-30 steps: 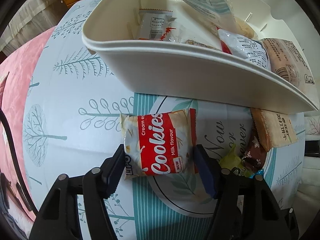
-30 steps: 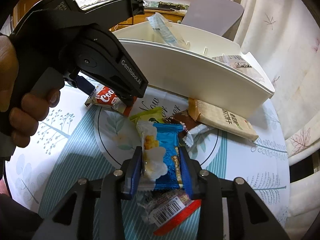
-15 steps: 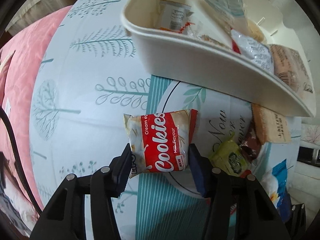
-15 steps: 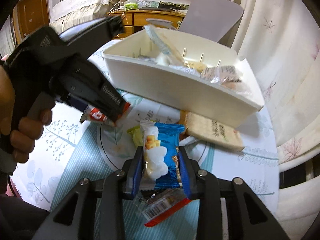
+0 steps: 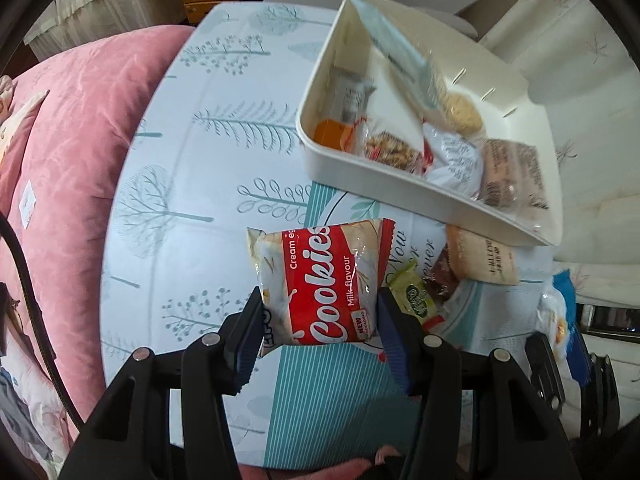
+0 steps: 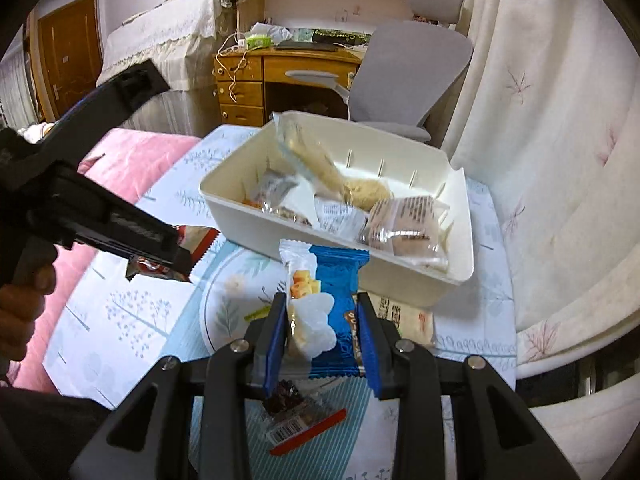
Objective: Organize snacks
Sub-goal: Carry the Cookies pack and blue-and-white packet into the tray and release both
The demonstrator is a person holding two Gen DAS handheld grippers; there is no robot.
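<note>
The red and cream packet reads "Cookies", "Cream", "Milk flavour" and "NEW". The tablecloth under it shows the script words "Now" and "ever".

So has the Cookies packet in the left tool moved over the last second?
Yes. The Cookies packet, clamped in the left tool, has risen off the tablecloth and away from the white bin.

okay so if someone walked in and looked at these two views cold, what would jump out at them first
Probably the red Cookies pack, clamped in the left hand-held gripper and lifted above the patterned table. Next, the blue snack pack pinched in the right hand-held gripper, in front of the white bin. The bin already holds several wrapped snacks, and a few more lie loose on the table beside it.
</note>
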